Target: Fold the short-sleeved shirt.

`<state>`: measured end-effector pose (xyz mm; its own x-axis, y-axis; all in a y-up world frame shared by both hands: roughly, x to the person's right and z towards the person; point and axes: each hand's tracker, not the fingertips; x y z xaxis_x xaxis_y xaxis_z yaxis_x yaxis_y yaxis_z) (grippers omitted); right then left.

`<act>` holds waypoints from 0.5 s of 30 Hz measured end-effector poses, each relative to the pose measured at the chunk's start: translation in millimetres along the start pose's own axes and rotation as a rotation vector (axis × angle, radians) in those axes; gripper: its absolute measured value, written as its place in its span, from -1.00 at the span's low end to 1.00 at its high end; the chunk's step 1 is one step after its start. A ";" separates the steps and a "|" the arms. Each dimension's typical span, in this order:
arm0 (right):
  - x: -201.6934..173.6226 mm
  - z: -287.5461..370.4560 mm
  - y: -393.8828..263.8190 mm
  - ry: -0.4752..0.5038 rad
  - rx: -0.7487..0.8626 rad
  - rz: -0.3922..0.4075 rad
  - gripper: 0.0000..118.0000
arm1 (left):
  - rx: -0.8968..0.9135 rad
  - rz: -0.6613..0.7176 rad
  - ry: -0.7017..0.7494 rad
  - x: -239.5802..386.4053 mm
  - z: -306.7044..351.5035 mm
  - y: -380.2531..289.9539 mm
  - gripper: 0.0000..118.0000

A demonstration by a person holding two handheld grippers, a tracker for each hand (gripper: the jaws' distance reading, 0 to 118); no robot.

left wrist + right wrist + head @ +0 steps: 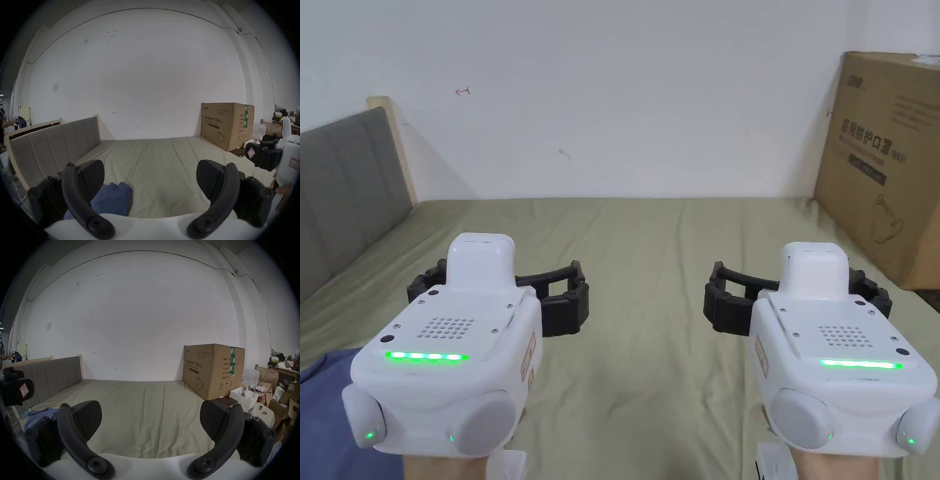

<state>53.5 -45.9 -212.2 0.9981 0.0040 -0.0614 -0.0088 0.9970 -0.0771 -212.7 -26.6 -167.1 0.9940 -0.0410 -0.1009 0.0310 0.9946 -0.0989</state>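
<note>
Two white hand-held grippers are held side by side above a bed (650, 250) covered with an olive-green sheet. The left gripper (499, 294) hangs over the near left part of the bed, its black jaws spread wide with nothing between them; in the left gripper view (150, 177) the gap between its jaws frames bare sheet and a bit of blue cloth. The right gripper (797, 300) hangs over the near right part, likewise released and holding nothing, and its own view (151, 418) shows the two jaws well apart over the wrinkled sheet. The two grippers are apart from each other, with a strip of sheet between them.

The short-sleeved shirt (112, 199), blue, lies bunched up at the near left corner of the bed, below and just left of the left gripper, untouched by either one. It shows at the lower left of the head view (325, 412) and behind the left jaw in the right gripper view (40, 416).

A grey padded headboard (344, 187) runs along the left edge of the bed. A large cardboard box (887, 162) stands at the far right corner, against the white wall (612, 94).
</note>
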 end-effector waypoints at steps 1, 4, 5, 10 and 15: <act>0.0 -0.4 -0.2 -0.001 -0.002 0.000 1.00 | 0.001 -0.002 0.001 0.3 0.1 -0.1 0.94; 0.1 0.1 -0.2 0.003 -0.001 0.008 1.00 | 0.013 -0.003 0.008 1.5 1.1 -1.4 0.94; -0.1 0.5 -0.4 0.001 0.000 0.009 1.00 | 0.014 -0.005 0.007 1.6 1.1 -1.9 0.94; -2.3 1.0 -2.3 0.005 -0.004 0.024 1.00 | -0.004 0.006 0.004 -0.5 -0.4 -5.5 0.94; -4.6 0.7 -4.7 0.003 -0.007 0.047 1.00 | -0.009 0.037 0.000 -4.6 -0.9 -5.2 0.94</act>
<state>48.9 -50.6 -210.9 0.9964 0.0511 -0.0680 -0.0565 0.9951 -0.0807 -217.6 -31.7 -167.0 0.9945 -0.0039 -0.1050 -0.0071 0.9946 -0.1039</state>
